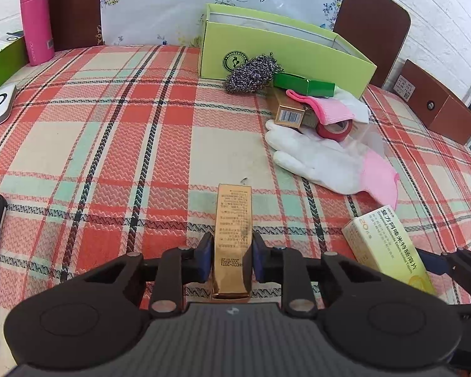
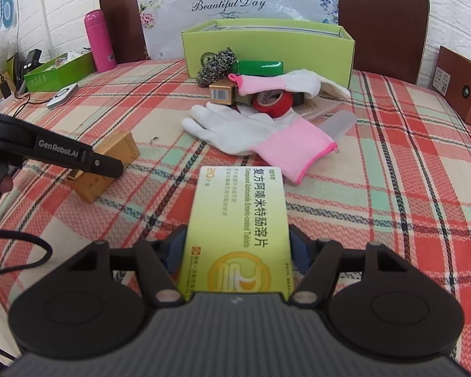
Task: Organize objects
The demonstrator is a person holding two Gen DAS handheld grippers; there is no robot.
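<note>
The left gripper (image 1: 232,259) has its blue pads pressed against the long sides of a slim gold carton (image 1: 232,238) that lies on the plaid tablecloth (image 1: 110,144), so it grasps that box near its near end. The right gripper (image 2: 237,251) brackets a yellow-green tablet box (image 2: 238,235) the same way; the pads seem to meet its edges, though the box hides the contact itself. Both are thin cardboard, probably light and stiff along their length but easy to dent, so a grip across the narrow width at mid-body looks safest, with little squeeze. The open lime-green box (image 1: 282,53) at the back of the table seems the likely bin. Only the right wrist view shows the left gripper from the side, a second gold carton (image 2: 223,92) end-on, and the green tray (image 2: 59,73) by the pink flask (image 2: 99,40).
</note>
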